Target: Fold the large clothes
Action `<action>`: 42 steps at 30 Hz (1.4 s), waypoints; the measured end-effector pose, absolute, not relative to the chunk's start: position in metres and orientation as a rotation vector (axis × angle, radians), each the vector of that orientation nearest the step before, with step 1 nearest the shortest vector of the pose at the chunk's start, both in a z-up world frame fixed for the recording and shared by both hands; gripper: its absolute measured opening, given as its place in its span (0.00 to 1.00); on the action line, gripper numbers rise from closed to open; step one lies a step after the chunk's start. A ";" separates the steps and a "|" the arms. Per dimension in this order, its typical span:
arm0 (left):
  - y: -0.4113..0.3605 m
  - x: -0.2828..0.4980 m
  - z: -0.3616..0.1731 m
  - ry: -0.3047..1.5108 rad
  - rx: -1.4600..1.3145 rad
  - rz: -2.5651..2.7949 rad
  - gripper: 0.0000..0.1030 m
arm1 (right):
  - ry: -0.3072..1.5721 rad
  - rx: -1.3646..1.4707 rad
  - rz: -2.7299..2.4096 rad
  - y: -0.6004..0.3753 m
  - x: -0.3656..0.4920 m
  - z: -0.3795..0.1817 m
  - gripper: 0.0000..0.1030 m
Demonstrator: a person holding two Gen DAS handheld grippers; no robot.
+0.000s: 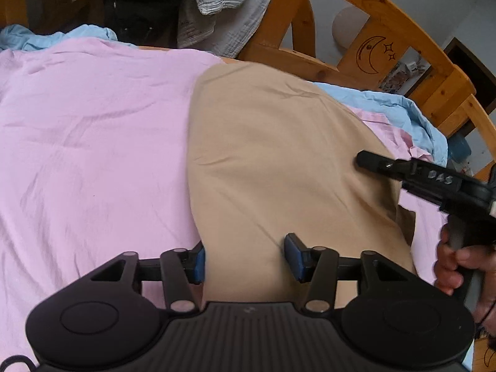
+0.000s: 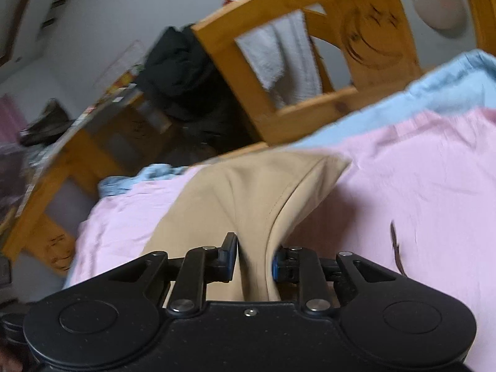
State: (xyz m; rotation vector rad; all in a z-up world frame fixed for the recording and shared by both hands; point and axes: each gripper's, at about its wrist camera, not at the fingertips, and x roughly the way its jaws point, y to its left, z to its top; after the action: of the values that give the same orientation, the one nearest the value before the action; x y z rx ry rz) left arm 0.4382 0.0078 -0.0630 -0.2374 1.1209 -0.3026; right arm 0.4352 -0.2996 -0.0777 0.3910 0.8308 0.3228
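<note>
Two hand-held grippers are in use: the left hand-held gripper (image 1: 245,259) at 6 o'clock in its own view, and the right hand-held gripper (image 2: 254,259), with one bare hand (image 1: 455,263) at 4 o'clock. One beige garment (image 1: 279,155) lies on one pink sheet (image 1: 93,139). One blue cloth (image 1: 400,105) sits at 2 o'clock. One wooden headboard (image 1: 356,31) bears one carved moon (image 1: 370,55) and two stars (image 1: 389,52).

Left claw (image 1: 245,259): black ribbed housing, two round side discs, silver pivot screws, blue pads. Right claw (image 2: 252,259): the same build; its side reads "DAS".
</note>
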 end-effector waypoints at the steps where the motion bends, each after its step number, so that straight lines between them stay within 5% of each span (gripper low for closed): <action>1: 0.006 0.435 -0.062 1.114 -0.221 -0.307 0.57 | 0.832 0.392 0.305 -0.300 0.436 -0.084 0.30; 7: -0.004 0.419 -0.053 1.068 -0.151 -0.295 0.74 | 0.806 0.349 0.287 -0.303 0.431 -0.090 0.42; 14: -0.003 0.394 -0.015 0.936 -0.140 -0.235 0.94 | 0.718 0.239 0.299 -0.294 0.399 -0.059 0.74; 20: 0.001 0.360 0.030 0.766 -0.084 -0.189 0.99 | 0.625 0.206 0.289 -0.293 0.365 -0.023 0.91; 32: 0.002 0.270 0.066 0.509 -0.018 -0.108 1.00 | 0.413 0.150 0.222 -0.286 0.251 0.025 0.99; 42: 0.009 0.204 0.042 0.506 -0.014 -0.088 1.00 | 0.335 0.036 0.127 -0.274 0.160 0.014 0.99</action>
State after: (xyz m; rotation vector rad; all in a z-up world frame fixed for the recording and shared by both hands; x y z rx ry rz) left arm 0.2043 0.0089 0.0419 -0.0137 0.5057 -0.0880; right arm 0.1602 -0.2741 0.0140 0.0362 0.3346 0.1267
